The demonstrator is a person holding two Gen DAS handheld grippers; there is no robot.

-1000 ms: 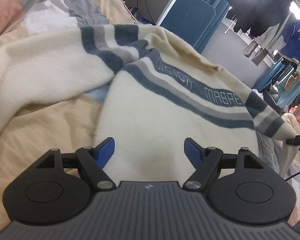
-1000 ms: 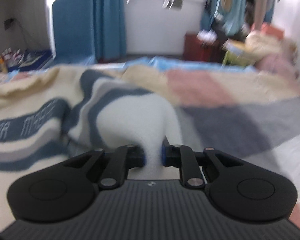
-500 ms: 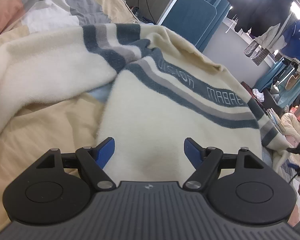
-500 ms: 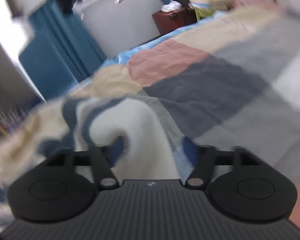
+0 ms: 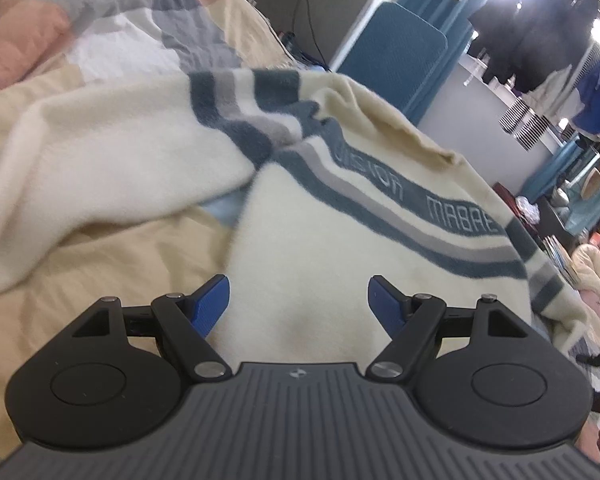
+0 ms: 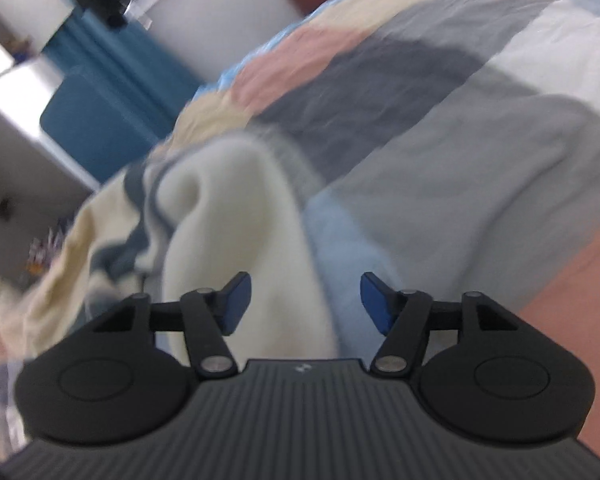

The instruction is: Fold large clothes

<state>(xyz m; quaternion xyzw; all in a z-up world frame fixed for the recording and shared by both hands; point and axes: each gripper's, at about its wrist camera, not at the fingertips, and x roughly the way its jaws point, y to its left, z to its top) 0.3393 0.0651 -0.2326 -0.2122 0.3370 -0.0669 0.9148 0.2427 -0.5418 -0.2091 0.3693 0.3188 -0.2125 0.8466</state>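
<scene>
Ahead of both open tongs, left (image 5: 299, 300) and right (image 6: 305, 298), whose jaws have just been narrowing, the cream striped sweater (image 5: 340, 248) lies partly folded; sleeves remain.

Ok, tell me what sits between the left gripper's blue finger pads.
Left wrist view: only the cream fleece sweater lies below the open left gripper; the pads touch nothing.

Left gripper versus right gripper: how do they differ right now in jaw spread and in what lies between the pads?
The left gripper stands wider; the right gripper is narrower, its jaws having just been closing. Between the left's pads lies the cream sweater body; between the right's, a sleeve end beside the patchwork quilt. Both are open, gripping nothing.
</scene>
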